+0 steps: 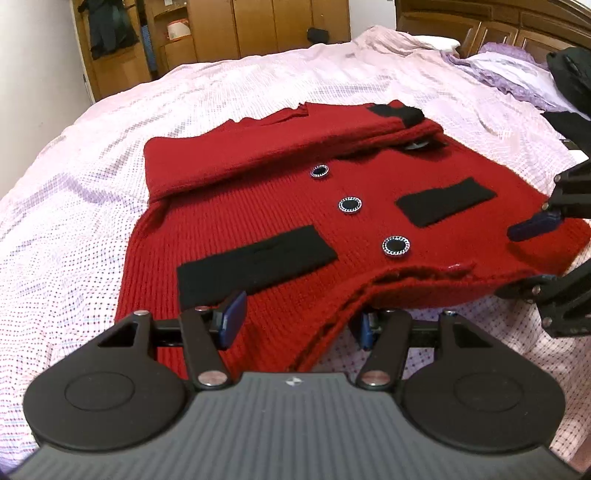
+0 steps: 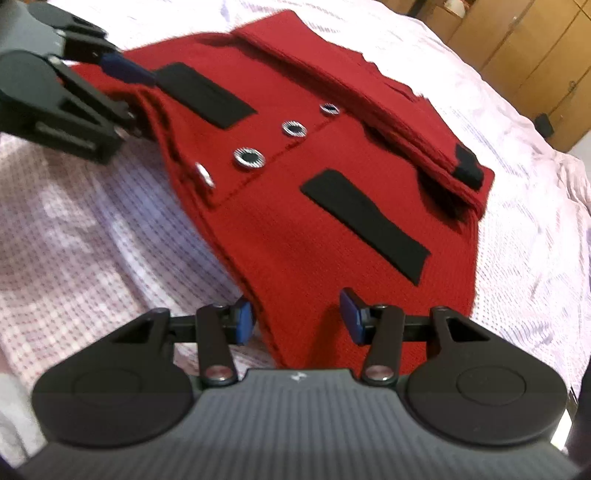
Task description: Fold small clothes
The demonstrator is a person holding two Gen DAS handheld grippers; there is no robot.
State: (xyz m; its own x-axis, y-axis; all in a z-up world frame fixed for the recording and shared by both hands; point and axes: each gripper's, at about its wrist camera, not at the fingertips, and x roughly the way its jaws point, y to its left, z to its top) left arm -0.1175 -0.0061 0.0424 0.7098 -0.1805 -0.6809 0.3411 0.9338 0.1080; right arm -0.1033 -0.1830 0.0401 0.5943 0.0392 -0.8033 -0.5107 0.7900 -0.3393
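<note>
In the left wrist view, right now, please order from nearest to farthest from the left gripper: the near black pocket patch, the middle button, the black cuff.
From the left gripper, at the red cardigan's hem:
1. Near black pocket patch, just ahead, slightly left.
2. Middle button, centre of the front.
3. Black cuff, at the far edge, on the folded sleeve.

A bed (image 1: 221, 85) in pale dotted sheets is filling the frame; wooden wardrobes (image 1: 258, 26) are standing along the top.
</note>
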